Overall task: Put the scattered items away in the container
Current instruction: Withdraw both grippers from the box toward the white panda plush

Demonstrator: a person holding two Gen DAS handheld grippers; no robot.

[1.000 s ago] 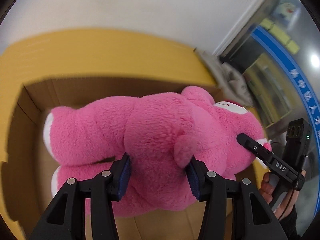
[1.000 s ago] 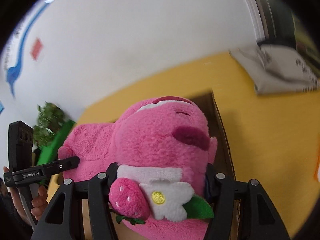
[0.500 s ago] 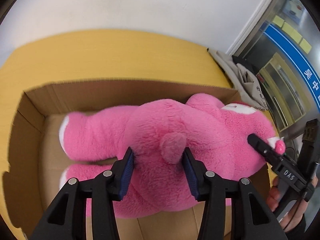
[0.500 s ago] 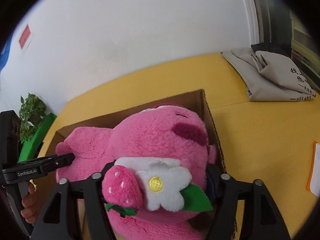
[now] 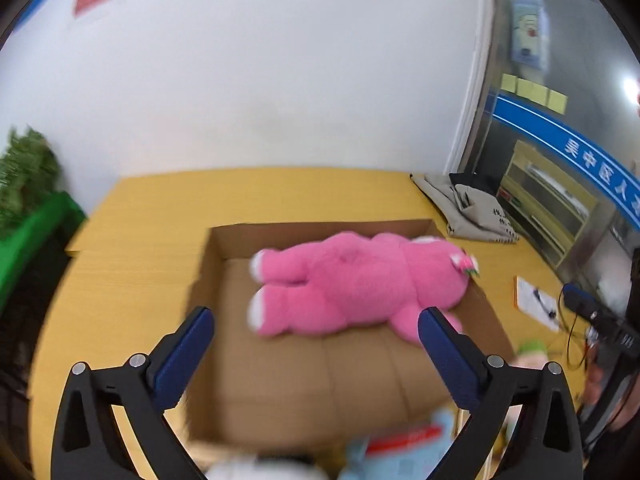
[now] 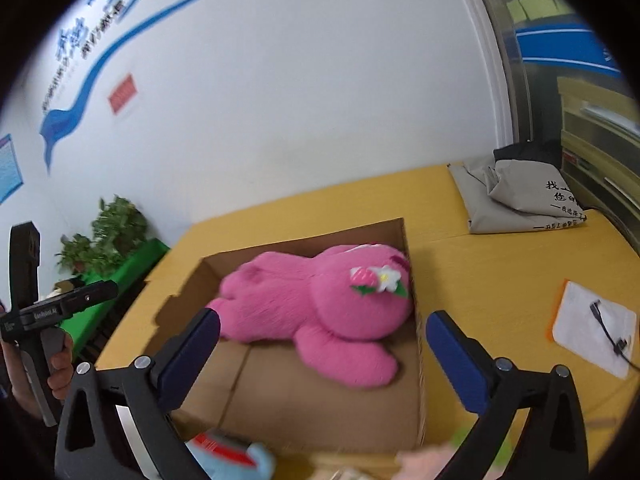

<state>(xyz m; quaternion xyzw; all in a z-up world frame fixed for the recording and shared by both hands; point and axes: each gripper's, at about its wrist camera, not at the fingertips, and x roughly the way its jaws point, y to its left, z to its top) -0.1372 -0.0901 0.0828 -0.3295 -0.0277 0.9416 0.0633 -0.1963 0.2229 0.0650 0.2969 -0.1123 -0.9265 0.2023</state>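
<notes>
The left gripper (image 5: pixel 316 322) is spread wide, empty and touching nothing; the right gripper (image 6: pixel 323 326) likewise. Both hover over an open brown cardboard box (image 6: pixel 320 396) on a yellow wooden table (image 6: pixel 500 276) by a white wall (image 5: pixel 280 80). Inside the box, a fluffy pink plush bear (image 5: pixel 352 284) lies on its side.

Both grippers spread wide, both empty

The left gripper (image 5: pixel 316 322) hangs with its jaws far apart, blue pads (image 5: pixel 186 354) facing inward and nothing between them. Same story on the right gripper (image 6: pixel 323 326): jaws splayed, blue pads (image 6: pixel 454 354) bare. Off at the edge of the right wrist view you can see the left hand (image 6: pixel 60 364) wrapped round its handle (fingers curled at the trigger); the right hand sits blurred at the far edge of the left wrist view.
</notes>
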